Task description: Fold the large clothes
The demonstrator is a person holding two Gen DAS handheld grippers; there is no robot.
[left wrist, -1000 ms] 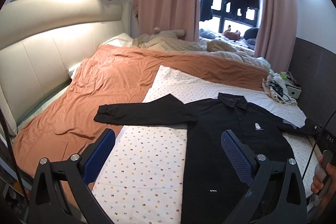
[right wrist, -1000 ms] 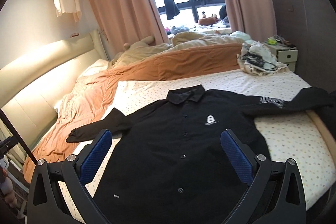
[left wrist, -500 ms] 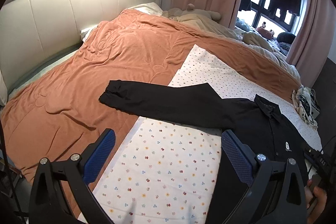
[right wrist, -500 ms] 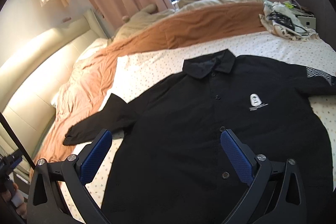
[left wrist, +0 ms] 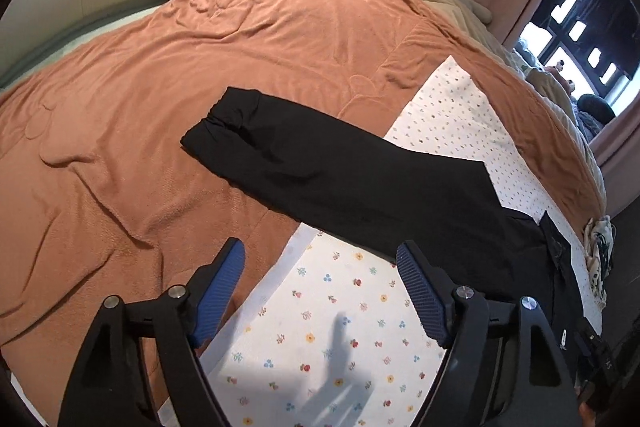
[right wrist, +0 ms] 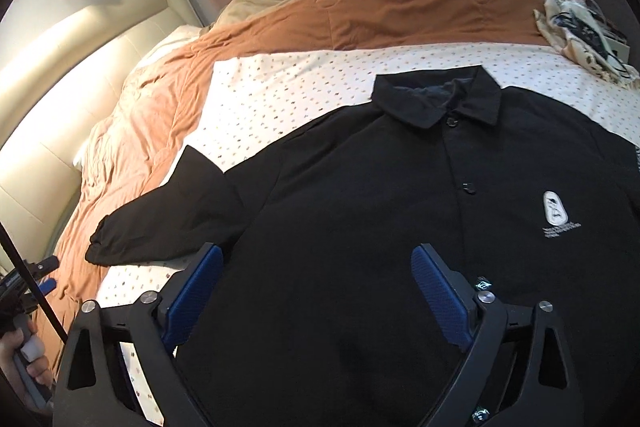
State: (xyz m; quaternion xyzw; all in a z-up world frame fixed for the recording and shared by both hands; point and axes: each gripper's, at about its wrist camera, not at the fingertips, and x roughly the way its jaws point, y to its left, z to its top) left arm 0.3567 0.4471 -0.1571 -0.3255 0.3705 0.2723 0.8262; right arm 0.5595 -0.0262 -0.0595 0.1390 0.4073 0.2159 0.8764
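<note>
Shirt [right wrist: 360,227]: black, buttoned, spread face up on the dotted sheet [right wrist: 280,87]; collar [right wrist: 436,99] at the far end from the right claw [right wrist: 316,291], hem end under it, so the body's long axis runs away from that claw.
Sleeve [left wrist: 320,167]: stretches ahead of the left claw [left wrist: 320,279], from the shoulder at right up and left to the cuff [left wrist: 224,123]; the cuff lies on the orange blanket [left wrist: 200,47], beyond the sheet's edge.
Left claw: spread but closing, nothing between the blue pads [left wrist: 224,291]; they hover over the sheet just short of the sleeve (its shadow falls on the sheet below).
Right claw: spread wide, closing a little, pads over the shirt's lower front; whether they touch the cloth I cannot tell.
Left view only: the sleeve's full length and gathered cuff up close.
Right view only: collar, button row, white chest logo [right wrist: 554,207], and at the far left edge a hand [right wrist: 20,351] holding the other claw's handle.
</note>
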